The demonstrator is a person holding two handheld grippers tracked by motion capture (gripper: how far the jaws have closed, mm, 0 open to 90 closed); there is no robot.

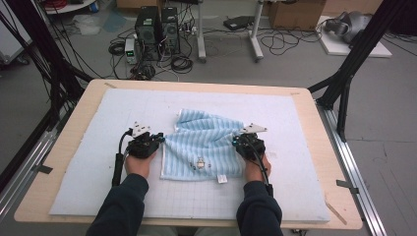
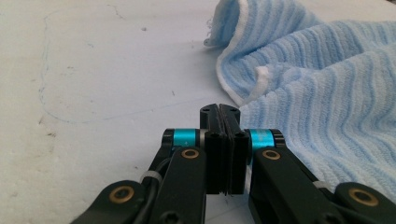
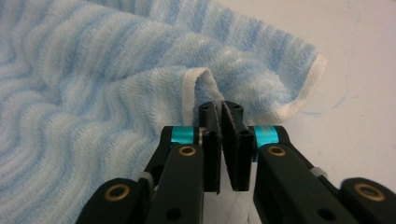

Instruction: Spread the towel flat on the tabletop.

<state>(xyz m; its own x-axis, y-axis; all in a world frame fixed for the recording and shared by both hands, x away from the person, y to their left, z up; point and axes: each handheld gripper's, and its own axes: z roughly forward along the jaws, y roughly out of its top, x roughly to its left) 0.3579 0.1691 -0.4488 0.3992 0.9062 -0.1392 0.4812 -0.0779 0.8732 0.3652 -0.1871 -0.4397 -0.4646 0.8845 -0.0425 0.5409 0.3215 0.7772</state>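
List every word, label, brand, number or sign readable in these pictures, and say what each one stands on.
No text can be read anywhere.
White tag sewn to the near edge of the blue-and-white striped terry towel: too small to read.
Small dark mark on the towel: blurred, cannot tell if it is print.
Two black computer towers on the floor beyond the table: no legible brand.
White device beside them: its markings are too small to read.

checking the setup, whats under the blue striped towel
The towel lies on the pale foam mat, which covers the wooden table. Anything beneath its rumpled folds is hidden.
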